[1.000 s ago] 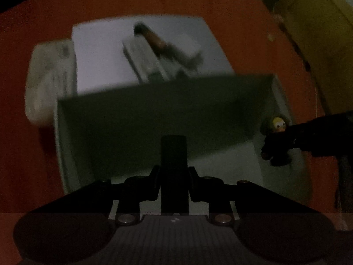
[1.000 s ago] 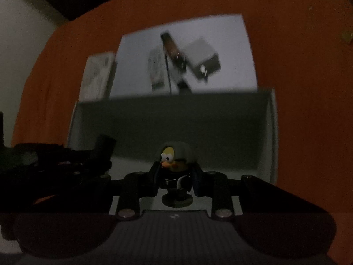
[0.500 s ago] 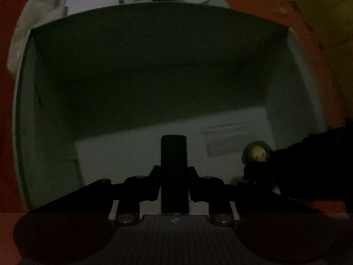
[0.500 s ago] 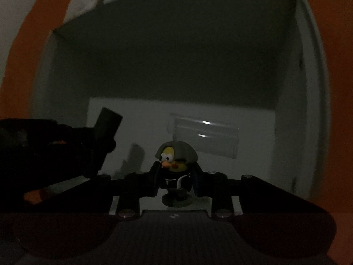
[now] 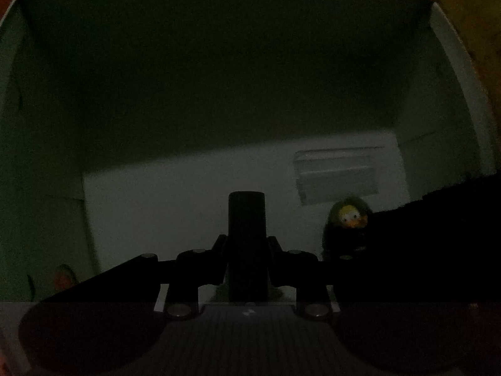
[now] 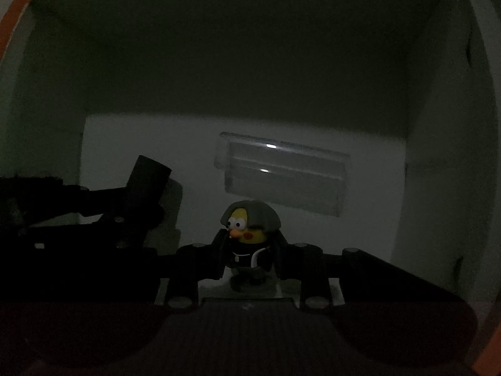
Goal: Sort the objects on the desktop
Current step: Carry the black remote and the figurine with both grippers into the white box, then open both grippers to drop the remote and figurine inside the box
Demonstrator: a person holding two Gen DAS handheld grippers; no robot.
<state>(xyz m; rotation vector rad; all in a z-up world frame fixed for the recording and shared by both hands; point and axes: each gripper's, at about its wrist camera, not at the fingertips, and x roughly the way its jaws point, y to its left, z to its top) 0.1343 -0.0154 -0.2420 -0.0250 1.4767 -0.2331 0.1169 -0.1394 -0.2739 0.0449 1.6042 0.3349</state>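
Inside the box point(image 6: 444, 156), both grippers point down, pinching block point(image 5: 246, 219) and figurine point(image 6: 250, 235).

Both tools down inside the box point(image 6: 444, 156), side by side. Left tool point(image 5: 247, 250) clamped on an upright block point(image 5: 246, 219). Right tool point(image 6: 250, 250) to its right, clamped on a small figurine point(image 6: 250, 235). Clear case point(image 6: 281, 175) flat on the box floor, beyond the figurine, toward the far wall. Block left of figurine, apart from it. Bench point(image 5: 463, 15) outside the rim.
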